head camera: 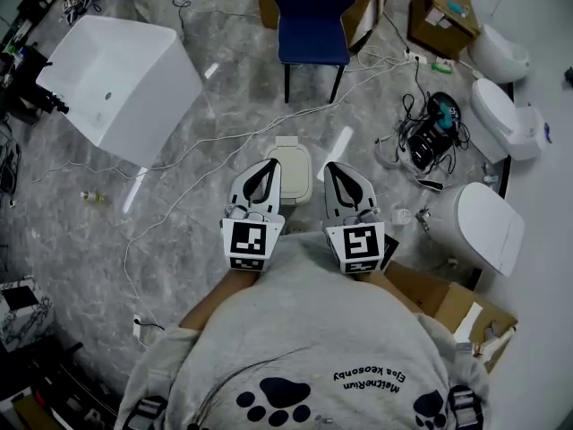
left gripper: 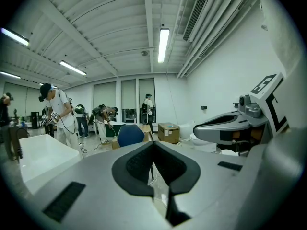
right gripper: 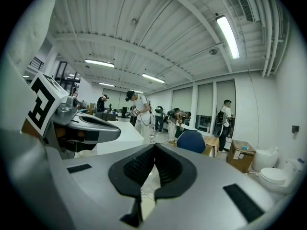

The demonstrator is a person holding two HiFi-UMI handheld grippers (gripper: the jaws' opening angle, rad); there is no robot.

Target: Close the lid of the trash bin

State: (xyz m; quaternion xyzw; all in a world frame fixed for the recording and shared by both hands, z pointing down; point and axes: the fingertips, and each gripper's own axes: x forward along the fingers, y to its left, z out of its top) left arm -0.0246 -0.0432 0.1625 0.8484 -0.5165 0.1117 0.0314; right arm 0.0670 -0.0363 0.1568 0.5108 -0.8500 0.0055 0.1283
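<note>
Grey floor is bearing the trash bin at twelve o'clock, lid seemingly down; left gripper and right gripper are hovering, fingers clenched empty.

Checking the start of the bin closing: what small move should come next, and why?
Probably tip the right gripper down toward the trash bin. It and the left gripper are shut and empty, flanking the bin from above, and their own views do not show it. Whether the bin is already closed is unclear from overhead.
</note>
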